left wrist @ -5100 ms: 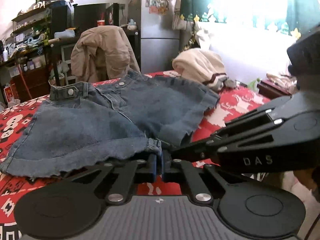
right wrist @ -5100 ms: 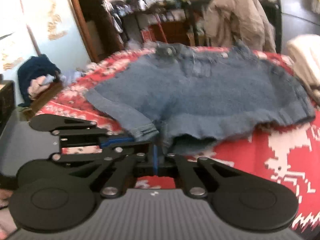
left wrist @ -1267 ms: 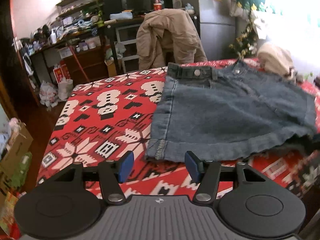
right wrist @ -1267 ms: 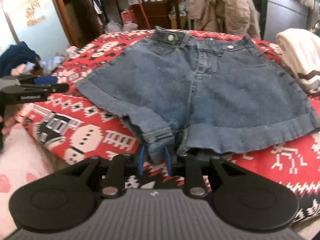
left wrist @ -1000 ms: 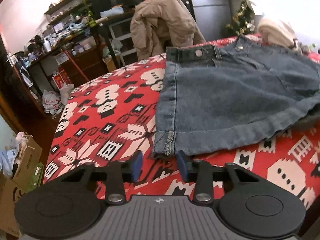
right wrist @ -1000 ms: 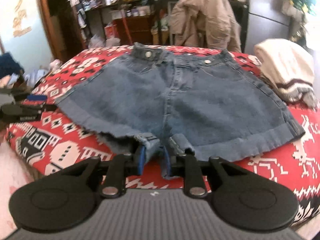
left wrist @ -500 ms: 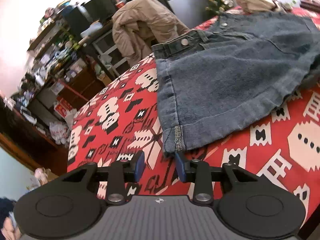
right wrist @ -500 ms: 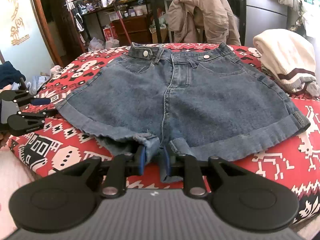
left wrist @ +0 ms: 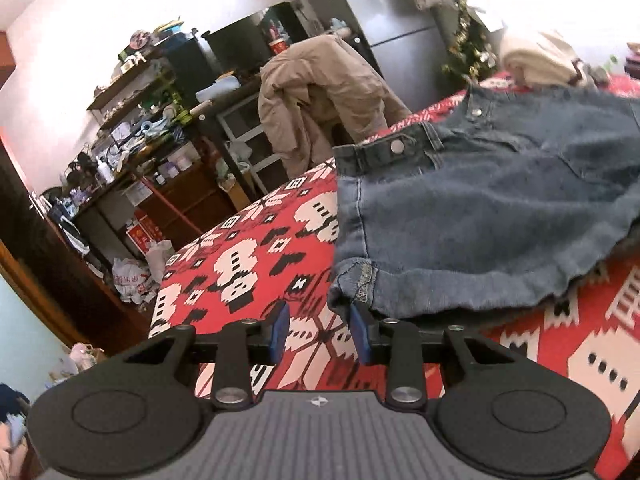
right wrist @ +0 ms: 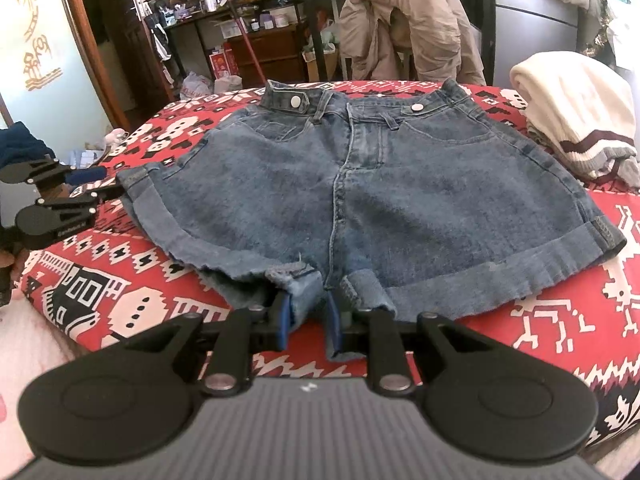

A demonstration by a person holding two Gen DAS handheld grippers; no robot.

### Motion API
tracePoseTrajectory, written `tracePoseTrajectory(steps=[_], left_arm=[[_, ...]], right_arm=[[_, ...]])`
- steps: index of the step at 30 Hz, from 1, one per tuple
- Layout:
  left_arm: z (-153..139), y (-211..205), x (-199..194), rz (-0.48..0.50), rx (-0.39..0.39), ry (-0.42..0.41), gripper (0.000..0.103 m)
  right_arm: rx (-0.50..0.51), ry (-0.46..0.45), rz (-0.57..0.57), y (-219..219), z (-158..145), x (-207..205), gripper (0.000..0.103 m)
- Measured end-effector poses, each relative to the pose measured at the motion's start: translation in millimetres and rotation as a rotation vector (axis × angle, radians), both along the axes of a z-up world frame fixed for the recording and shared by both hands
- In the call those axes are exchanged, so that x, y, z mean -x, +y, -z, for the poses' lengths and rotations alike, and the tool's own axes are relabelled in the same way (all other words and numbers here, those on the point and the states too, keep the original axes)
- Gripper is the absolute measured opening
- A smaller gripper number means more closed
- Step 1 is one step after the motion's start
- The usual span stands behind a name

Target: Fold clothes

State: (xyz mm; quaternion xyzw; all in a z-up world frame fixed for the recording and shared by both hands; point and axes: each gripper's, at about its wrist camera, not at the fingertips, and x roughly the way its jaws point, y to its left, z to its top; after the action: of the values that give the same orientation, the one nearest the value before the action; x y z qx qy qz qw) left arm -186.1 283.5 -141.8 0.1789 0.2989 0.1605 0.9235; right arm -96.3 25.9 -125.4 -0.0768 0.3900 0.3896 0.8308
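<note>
Blue denim shorts (right wrist: pixel 400 200) lie flat, front up, on a red patterned bedcover (right wrist: pixel 100 280), waistband at the far side. My right gripper (right wrist: pixel 308 322) is at the near hem, its blue pads shut on the bunched crotch fabric. Seen from the left wrist, the shorts (left wrist: pixel 480 220) stretch off to the right. My left gripper (left wrist: pixel 319 331) stands open at the corner of the left leg's rolled cuff (left wrist: pixel 354 288); that corner lies just ahead of its right pad, with bedcover (left wrist: pixel 248 256) showing between the pads. The right wrist view shows the left gripper (right wrist: pixel 108 183) beside that cuff.
A folded white sweater (right wrist: pixel 576 112) with a dark stripe lies on the bed right of the shorts. Behind the bed stands a chair draped with a beige jacket (right wrist: pixel 400 20), with cluttered shelves (left wrist: pixel 132 140) and a grey fridge (left wrist: pixel 400 20). The bed's edge drops off on the left.
My left gripper let go at the crotch, swung out to the left leg's cuff corner, narrowed its jaws, closed in and rolled. The right gripper has kept its hold on the crotch.
</note>
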Motion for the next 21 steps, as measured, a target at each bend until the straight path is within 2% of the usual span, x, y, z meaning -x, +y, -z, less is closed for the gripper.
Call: tracePoseTrajectory(steps=[1,6,13,17,21], left_arm=[[-1.1,-1.4,1.2,0.011,-0.004,-0.004,0.034],[14.1,-23.3,1.3,0.112,-0.22,0.081,0.034],[32.7,-30.5,-8.0,0.125,-0.362,0.13,0.034],[37.5,-24.0,-7.6,0.113,-0.391,0.151,0.034],[18.7,-17.8,-7.0,0.06,-0.241,0.084,0.034]], right_arm=[[-0.002,0.003,0.001,-0.5,0.2,-0.2,0.022],[-0.007,0.012,0.001,-2.6,1.1,-1.5,0.022],[-0.015,0.032,-0.005,-3.1,3.0,-2.1,0.022],[-0.014,0.034,-0.006,-3.5,2.6,-1.1,0.022],[-0.013,0.039,-0.021,-2.3,4.4,-0.9,0.022]])
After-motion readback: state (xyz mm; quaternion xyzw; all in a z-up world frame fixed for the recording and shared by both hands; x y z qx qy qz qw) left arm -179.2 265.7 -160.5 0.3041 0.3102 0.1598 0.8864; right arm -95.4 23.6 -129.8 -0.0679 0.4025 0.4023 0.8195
